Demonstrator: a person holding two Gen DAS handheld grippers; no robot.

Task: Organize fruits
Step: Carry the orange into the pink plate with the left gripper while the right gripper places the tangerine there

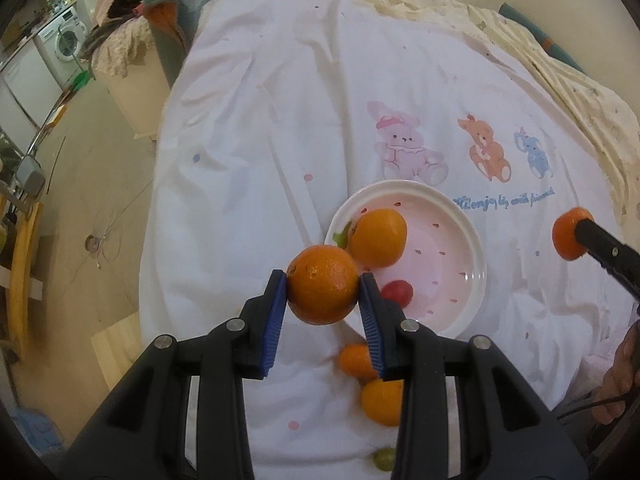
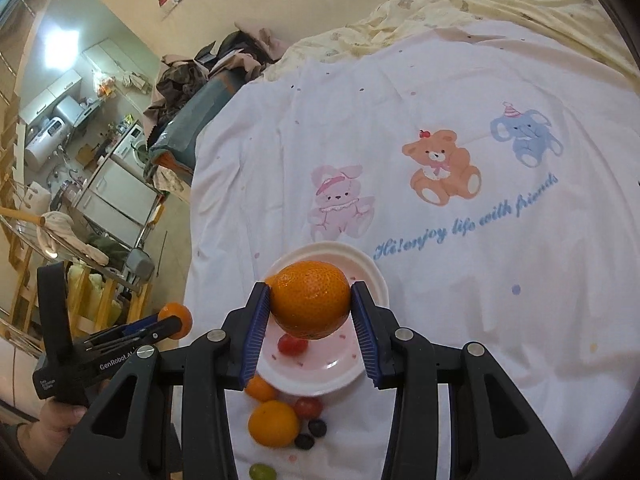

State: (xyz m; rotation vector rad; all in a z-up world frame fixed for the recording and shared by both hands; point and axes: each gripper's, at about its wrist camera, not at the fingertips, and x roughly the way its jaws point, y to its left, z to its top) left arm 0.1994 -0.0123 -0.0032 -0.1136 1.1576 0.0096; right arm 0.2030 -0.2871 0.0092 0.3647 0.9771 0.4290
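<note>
My left gripper (image 1: pixel 323 285) is shut on an orange (image 1: pixel 320 292), held above the near-left rim of a white and pink plate (image 1: pixel 440 240). The plate holds another orange (image 1: pixel 378 236) and a red cherry tomato (image 1: pixel 398 293). My right gripper (image 2: pixel 310 290) is shut on a second orange (image 2: pixel 310 304), hanging over the same plate (image 2: pixel 320 372) and its tomato (image 2: pixel 292 344). Each gripper shows in the other's view with its fruit: the right gripper (image 1: pixel 576 233) at far right, the left gripper (image 2: pixel 176 325) at lower left.
Loose fruit lies on the white printed sheet (image 2: pixel 460 320) in front of the plate: two oranges (image 2: pixel 274 422), a red tomato (image 2: pixel 308 407), two dark grapes (image 2: pixel 317 427), a green grape (image 2: pixel 262 471). The bed edge and floor (image 1: pixel 100 184) lie to the left. A hand (image 1: pixel 618 380) shows at right.
</note>
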